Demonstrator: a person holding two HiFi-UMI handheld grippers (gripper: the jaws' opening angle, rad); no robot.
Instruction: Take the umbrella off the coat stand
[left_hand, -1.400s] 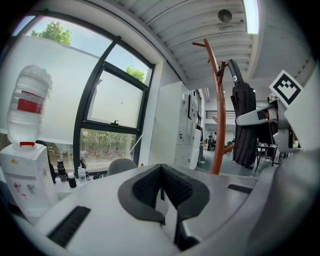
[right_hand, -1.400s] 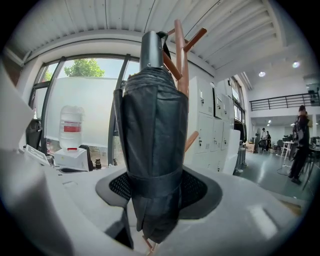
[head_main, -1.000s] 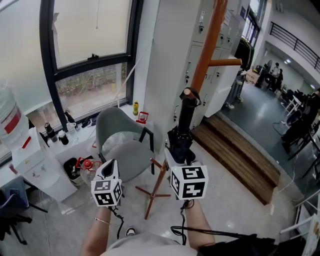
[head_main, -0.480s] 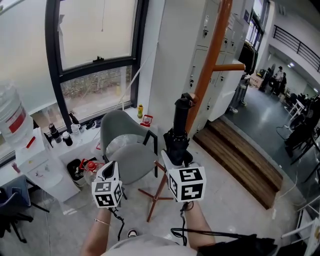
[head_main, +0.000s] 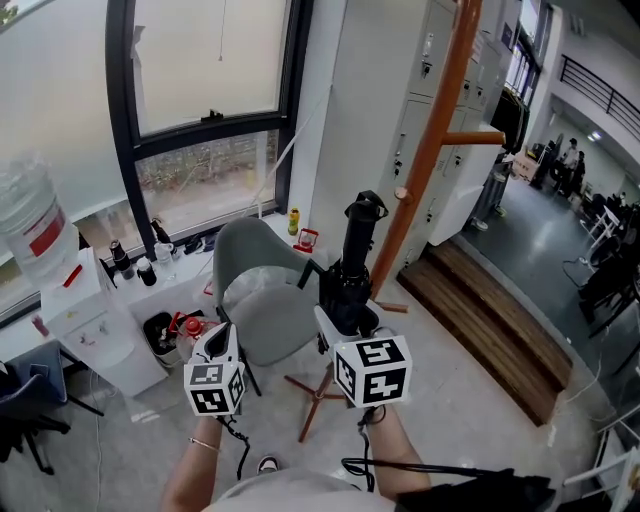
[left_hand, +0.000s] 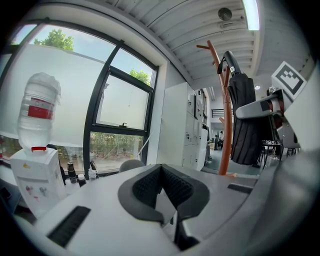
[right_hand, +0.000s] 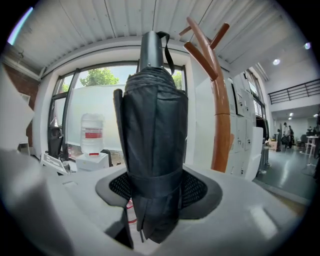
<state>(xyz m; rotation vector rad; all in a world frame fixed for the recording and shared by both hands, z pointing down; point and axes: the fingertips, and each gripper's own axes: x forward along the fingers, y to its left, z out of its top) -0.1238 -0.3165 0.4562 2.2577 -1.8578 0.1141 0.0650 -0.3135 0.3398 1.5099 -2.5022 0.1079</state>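
Head view: umbrella (head_main: 352, 270) stands upright at frame centre, its lower end between the jaws of the right gripper (head_main: 345, 320). Coat stand (head_main: 430, 150) is just right of the umbrella and not touching it, with its pole running to the top edge. Left gripper (head_main: 220, 338) is at lower left of centre. Chair (head_main: 262, 295) is behind both grippers. Water dispenser (head_main: 95, 330) is at far left and window (head_main: 200, 110) at upper left. Lockers (head_main: 445, 100) are behind the stand.

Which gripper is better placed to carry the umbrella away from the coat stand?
Right: the right gripper clamps the folded umbrella, off the coat stand; the left gripper is shut, empty.
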